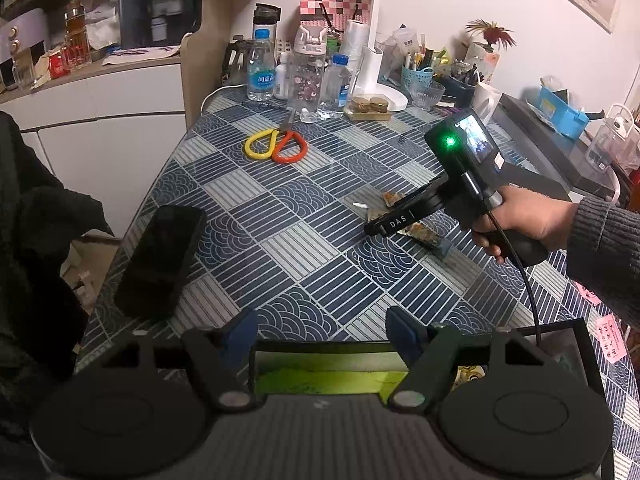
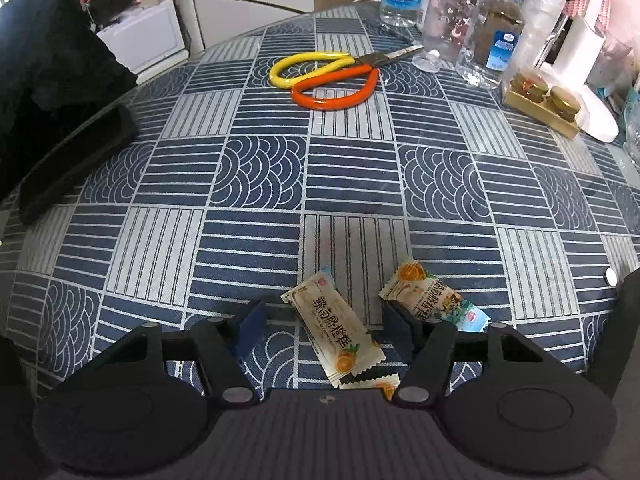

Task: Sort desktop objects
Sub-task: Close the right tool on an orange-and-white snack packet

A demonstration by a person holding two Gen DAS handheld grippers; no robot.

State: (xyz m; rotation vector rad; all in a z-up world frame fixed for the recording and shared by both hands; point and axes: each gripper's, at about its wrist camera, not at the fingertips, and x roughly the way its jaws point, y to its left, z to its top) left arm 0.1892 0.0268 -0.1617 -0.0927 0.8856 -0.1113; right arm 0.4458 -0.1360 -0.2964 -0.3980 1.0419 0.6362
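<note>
Two orange-printed snack packets lie on the blue patterned tablecloth (image 2: 256, 168). One packet (image 2: 336, 328) lies between the open fingers of my right gripper (image 2: 324, 330), low over the table. The other packet (image 2: 432, 300) lies beside the right finger. Scissors with yellow and orange handles (image 2: 328, 76) lie farther back, also in the left wrist view (image 1: 276, 144). My left gripper (image 1: 322, 334) is open and empty above a black tray (image 1: 588, 344) with a green-lined item (image 1: 320, 380). The right gripper (image 1: 404, 216) shows there over the packets (image 1: 426, 236).
A black case (image 1: 160, 260) lies at the table's left edge, also seen in the right wrist view (image 2: 76, 160). Water bottles (image 1: 260, 66), a small jar box (image 2: 540, 100), a lamp base (image 1: 384, 94), pen holders and clutter line the back. Pink notes (image 1: 610, 340) lie at right.
</note>
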